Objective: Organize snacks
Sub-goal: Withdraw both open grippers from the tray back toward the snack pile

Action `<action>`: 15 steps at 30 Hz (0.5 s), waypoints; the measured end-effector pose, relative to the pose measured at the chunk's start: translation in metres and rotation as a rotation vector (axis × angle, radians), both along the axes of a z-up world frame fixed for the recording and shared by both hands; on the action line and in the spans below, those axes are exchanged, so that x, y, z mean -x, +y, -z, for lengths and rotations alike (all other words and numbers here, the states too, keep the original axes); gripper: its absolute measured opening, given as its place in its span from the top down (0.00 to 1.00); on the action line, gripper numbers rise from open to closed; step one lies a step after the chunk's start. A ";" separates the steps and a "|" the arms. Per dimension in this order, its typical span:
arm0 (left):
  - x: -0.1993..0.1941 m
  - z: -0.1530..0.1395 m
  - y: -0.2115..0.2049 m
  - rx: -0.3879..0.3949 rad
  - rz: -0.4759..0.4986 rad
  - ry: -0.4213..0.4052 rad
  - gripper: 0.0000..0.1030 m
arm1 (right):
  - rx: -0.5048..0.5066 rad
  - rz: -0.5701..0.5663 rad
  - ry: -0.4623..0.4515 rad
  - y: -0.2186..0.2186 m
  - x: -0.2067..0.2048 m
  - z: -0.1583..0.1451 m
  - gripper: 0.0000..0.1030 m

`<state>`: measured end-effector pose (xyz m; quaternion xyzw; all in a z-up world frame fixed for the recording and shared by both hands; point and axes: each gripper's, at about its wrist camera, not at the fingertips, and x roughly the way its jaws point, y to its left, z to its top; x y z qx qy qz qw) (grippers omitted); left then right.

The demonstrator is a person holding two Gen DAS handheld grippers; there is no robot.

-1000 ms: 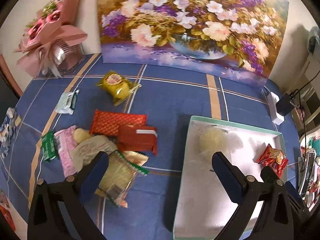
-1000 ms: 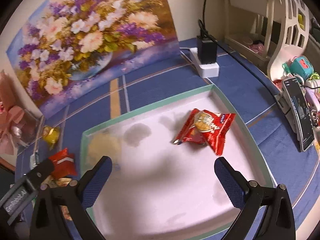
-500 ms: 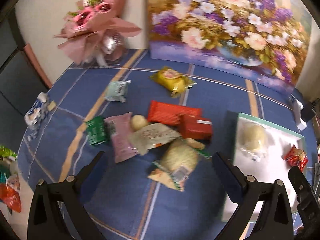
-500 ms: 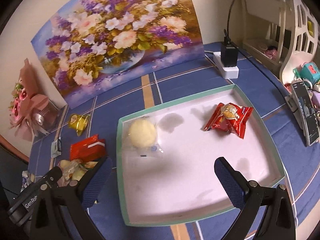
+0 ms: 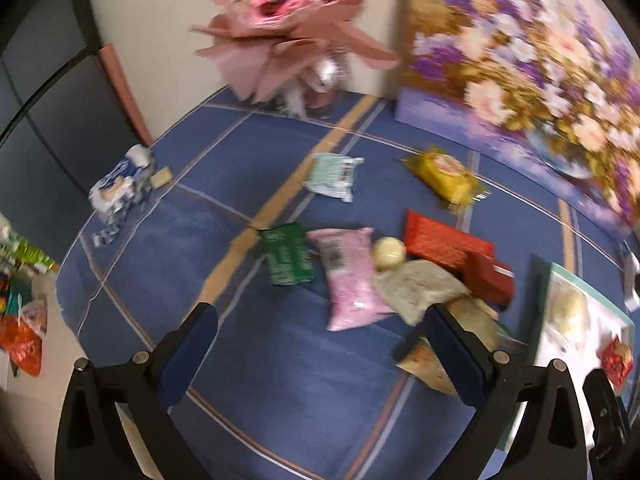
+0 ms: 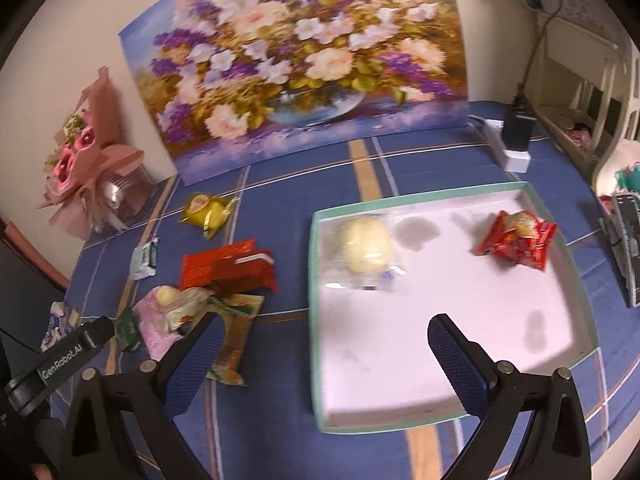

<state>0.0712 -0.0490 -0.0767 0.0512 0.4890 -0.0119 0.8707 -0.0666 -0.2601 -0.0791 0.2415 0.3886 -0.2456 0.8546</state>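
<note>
Both grippers, left [image 5: 316, 344] and right [image 6: 320, 354], spread and empty; tray [image 6: 316, 320] at right collects snacks, pile [image 6: 208, 292] awaiting at left

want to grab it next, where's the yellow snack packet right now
In the right wrist view the yellow snack packet lies alone on the blue cloth, left of the tray, just in front of the flower painting.
</note>
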 end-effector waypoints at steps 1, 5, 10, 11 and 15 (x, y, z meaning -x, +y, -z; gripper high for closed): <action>-0.004 0.002 0.008 0.006 -0.021 0.008 0.00 | -0.004 -0.005 0.001 0.003 -0.003 0.001 0.01; -0.015 0.006 0.030 0.038 -0.081 0.034 0.00 | -0.026 -0.029 0.006 0.016 -0.019 0.006 0.01; -0.027 0.014 0.046 0.065 -0.123 0.067 0.00 | -0.057 -0.062 0.009 0.028 -0.036 0.012 0.01; -0.029 0.016 0.048 0.069 -0.127 0.075 0.00 | -0.065 -0.067 0.012 0.030 -0.039 0.014 0.01; -0.036 0.024 0.051 0.074 -0.134 0.108 0.00 | -0.110 -0.086 0.042 0.037 -0.054 0.029 0.01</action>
